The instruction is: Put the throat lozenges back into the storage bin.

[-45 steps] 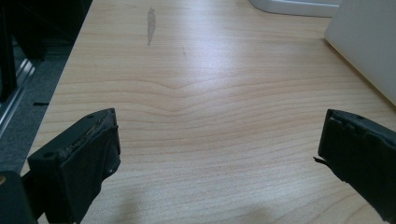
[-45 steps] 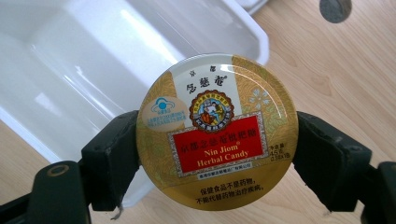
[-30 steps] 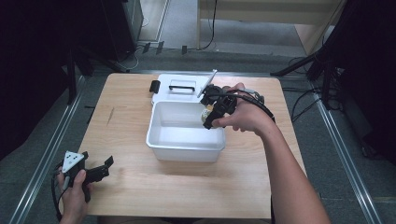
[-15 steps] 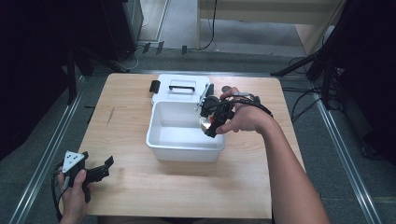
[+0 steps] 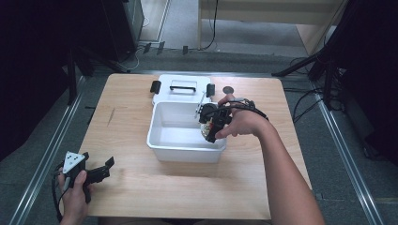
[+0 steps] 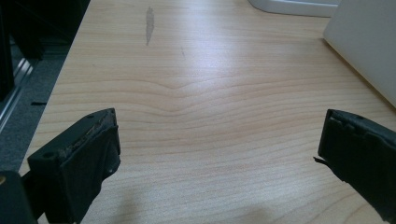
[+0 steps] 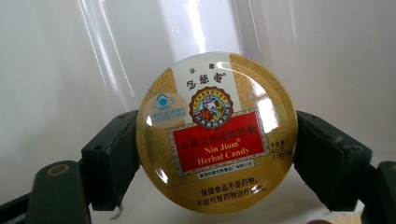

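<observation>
Currently: One Tin Gripped Inside Bin

High view: right gripper (image 5: 210, 127) reaches into one white bin (image 5: 162, 143); its load is largely hidden. Left gripper (image 5: 96, 172) rests over the table (image 5: 244, 187).

Left gripper view: jaws wide apart, empty.

Right gripper view: both jaws clamp one round candy tin (image 7: 216, 132), lower edge cut off.

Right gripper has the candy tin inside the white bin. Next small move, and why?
Probably lower a little more, then open. The right gripper is shut on the candy tin inside the white bin, and whether the tin touches the floor cannot be told.
</observation>
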Action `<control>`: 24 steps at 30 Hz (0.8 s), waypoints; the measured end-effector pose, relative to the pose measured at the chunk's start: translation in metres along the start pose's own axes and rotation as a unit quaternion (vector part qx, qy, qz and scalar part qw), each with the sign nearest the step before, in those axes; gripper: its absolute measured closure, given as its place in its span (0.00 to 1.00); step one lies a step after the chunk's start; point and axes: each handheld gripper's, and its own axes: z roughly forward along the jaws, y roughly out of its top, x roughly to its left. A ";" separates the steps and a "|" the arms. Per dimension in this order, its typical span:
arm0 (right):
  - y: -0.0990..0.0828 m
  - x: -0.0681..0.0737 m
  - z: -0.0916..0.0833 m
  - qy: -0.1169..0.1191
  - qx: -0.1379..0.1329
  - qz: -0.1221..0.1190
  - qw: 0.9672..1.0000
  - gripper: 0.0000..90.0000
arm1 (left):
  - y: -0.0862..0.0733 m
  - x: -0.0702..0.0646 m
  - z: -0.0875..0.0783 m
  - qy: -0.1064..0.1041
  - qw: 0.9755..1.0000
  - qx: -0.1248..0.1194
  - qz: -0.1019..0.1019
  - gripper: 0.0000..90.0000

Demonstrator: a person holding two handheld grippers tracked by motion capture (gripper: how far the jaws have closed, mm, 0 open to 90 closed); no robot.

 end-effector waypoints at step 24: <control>0.013 0.005 0.038 -0.013 0.073 -0.028 0.997 0.23 | 0.000 0.000 0.000 -0.001 1.000 0.003 0.001 0.00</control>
